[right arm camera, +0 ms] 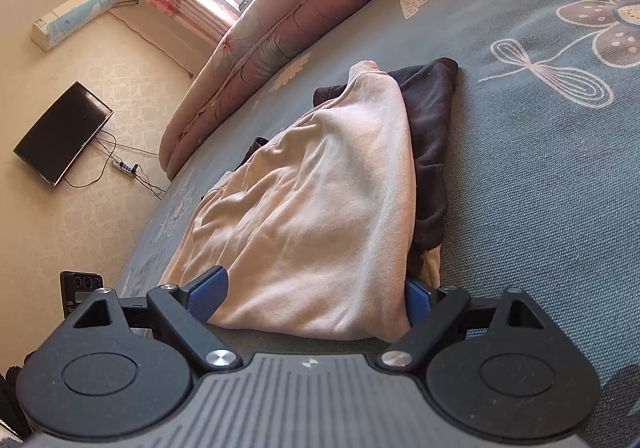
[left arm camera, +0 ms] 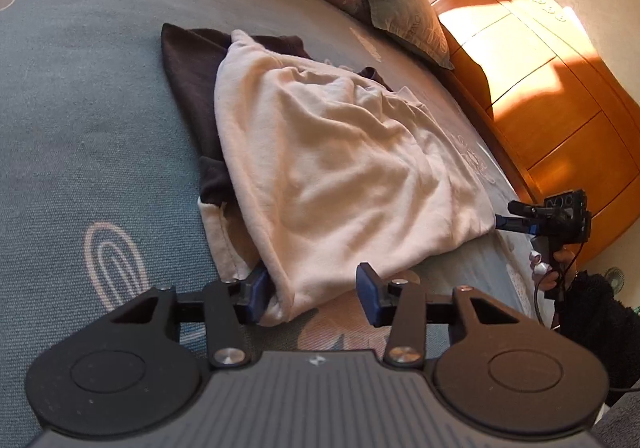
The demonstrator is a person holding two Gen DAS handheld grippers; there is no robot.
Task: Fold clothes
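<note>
A soft cream garment [left arm camera: 332, 176] lies rumpled on the bed [left arm camera: 92, 136], its knit surface full of shallow folds, draped over a dark brown garment [left arm camera: 192, 76] of thicker, matte cloth that shows along one side and at the far end. The bedcover is a coarse blue-grey weave printed with pale flowers and looped outlines. A quilted pink comforter [right arm camera: 280, 12] with a floral print is bunched along the far edge of the bed, and a glossy orange wooden headboard [left arm camera: 552, 100] curves behind a pillow [left arm camera: 408, 20]. The left tool [left arm camera: 316, 296] has its blue ribbed pads partly apart; a near corner of the cream garment sits between them, against the left pad, while the right pad stands clear of the cloth. The right tool [right arm camera: 316, 298] is spread wide, its pads on either side of the garment's near hem, which fills the gap between them; whether they press on it cannot be told.
</note>
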